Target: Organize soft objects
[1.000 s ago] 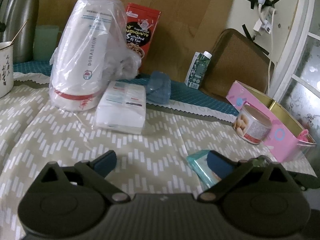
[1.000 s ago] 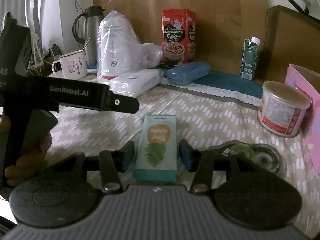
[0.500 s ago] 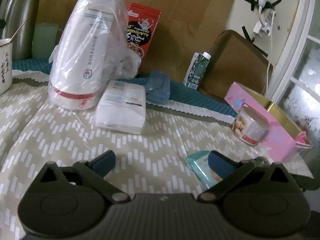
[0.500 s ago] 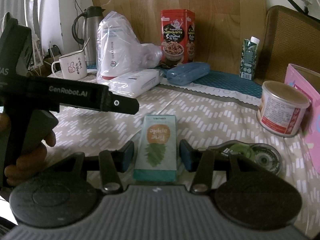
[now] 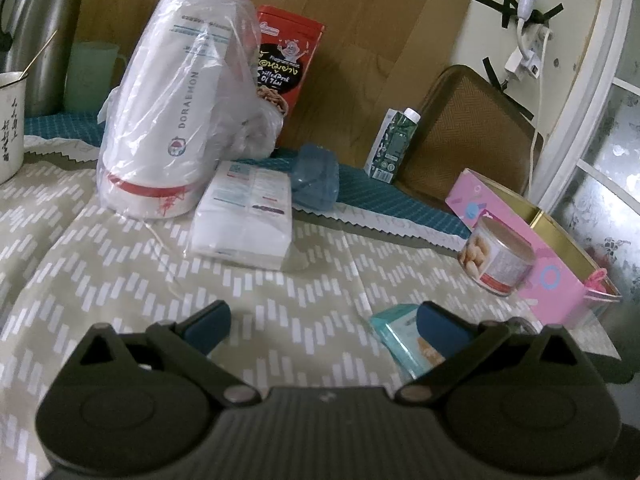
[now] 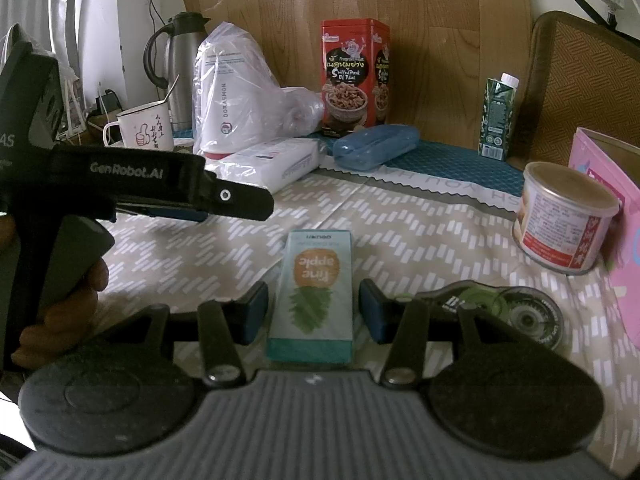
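Between spread pads, tissue pack (image 6: 311, 292) lengthwise.

Both wrist views look low and forward across the worktop (image 5: 120, 264); both share the pineapple tissue pack (image 6: 312, 296) close up.

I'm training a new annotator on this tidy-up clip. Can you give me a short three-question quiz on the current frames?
1. True or false: the right hand-held gripper has closed on the pineapple tissue pack.
2. Multiple choice: what lies directly beside the right pad of the right hand-held gripper? A) correction tape dispenser B) blue glasses case C) white mug
3. Fill in: the left hand-held gripper is open, with only ____ between its fingers.

Key
1. False: the pack sits between open fingers, with gaps on both sides.
2. A
3. tablecloth
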A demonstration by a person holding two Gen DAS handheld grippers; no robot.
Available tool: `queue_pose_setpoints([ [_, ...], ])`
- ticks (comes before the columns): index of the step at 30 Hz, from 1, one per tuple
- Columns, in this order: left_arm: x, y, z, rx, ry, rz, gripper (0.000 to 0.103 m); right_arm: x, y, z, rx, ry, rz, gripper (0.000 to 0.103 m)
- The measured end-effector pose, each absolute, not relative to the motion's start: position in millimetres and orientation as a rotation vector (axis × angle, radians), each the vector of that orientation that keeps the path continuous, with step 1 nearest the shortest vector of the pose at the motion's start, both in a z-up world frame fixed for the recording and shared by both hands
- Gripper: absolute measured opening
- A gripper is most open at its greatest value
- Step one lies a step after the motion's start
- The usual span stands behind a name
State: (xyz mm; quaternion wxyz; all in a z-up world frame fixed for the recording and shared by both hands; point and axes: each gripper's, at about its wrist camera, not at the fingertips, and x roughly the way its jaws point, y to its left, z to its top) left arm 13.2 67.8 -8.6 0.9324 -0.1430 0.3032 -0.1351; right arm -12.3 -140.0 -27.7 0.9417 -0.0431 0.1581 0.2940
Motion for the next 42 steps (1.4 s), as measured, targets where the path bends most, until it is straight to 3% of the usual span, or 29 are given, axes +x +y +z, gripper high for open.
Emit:
queue_pose_setpoints([
  [16,14.4,65.6,-9.5,-0.274,0.624,-0.272,0.103,-12.2,-140.3,-27.3,-0.088,0.323,0.594,0.054],
  [19,15.0,64.9,-9.8,-0.267,0.625,-0.271,0.103,-11.8,-140.6,-27.1,-0.085,0.324,0.590,0.060],
  [29,16.4,59.8,-8.9,-0.227,0.636,-0.263,0.103,-18.9,-140.4,-27.6,-0.092,0.336,0.545,0.064],
  [42,16.0,50.5,-8.4,-0.161,0.653,-0.235,0.103,-29.6,-144.7,-32.2,-0.096,0.333,0.539,0.064],
])
